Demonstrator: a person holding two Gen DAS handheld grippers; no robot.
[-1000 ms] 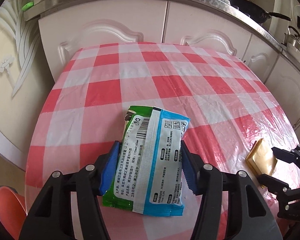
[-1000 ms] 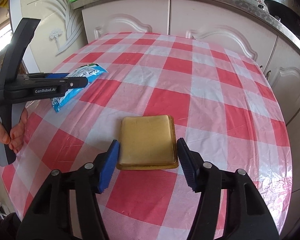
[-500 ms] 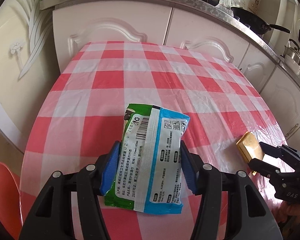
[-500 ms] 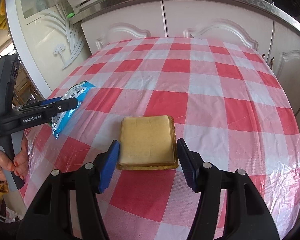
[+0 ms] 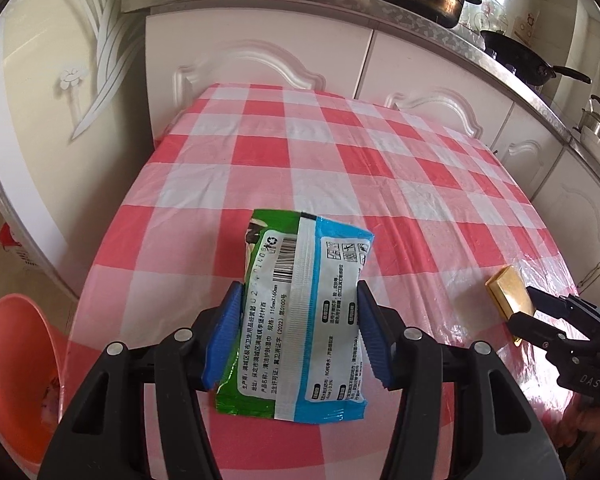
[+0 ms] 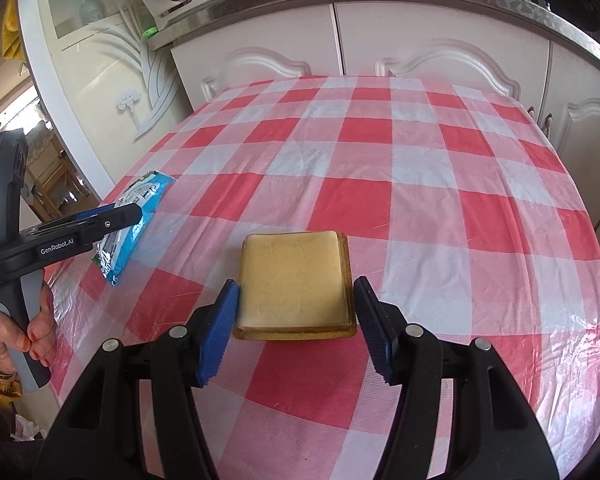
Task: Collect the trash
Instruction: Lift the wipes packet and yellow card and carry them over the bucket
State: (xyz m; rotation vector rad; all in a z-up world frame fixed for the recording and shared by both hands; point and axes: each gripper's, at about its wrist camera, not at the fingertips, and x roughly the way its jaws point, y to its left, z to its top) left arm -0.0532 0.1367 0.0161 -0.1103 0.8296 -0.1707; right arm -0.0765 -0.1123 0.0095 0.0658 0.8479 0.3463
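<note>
Blue-padded left gripper (image 5: 298,334) pinches wipes packet (image 5: 306,312); right gripper (image 6: 296,326) seemingly clasps yellow tray (image 6: 294,280).

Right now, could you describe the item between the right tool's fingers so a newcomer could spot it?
On the red-and-white checked table, look at the near edge, between the right tool's blue pads. There sits a flat, square, yellowish tray, plain and unprinted, unlike the blue-and-green printed packet to its left.

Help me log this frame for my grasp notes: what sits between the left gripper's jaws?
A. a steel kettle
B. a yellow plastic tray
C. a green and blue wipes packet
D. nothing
C: in the left wrist view the left gripper has its blue pads pressed on both sides of the green and blue wipes packet; the yellow tray sits in the right gripper.
</note>
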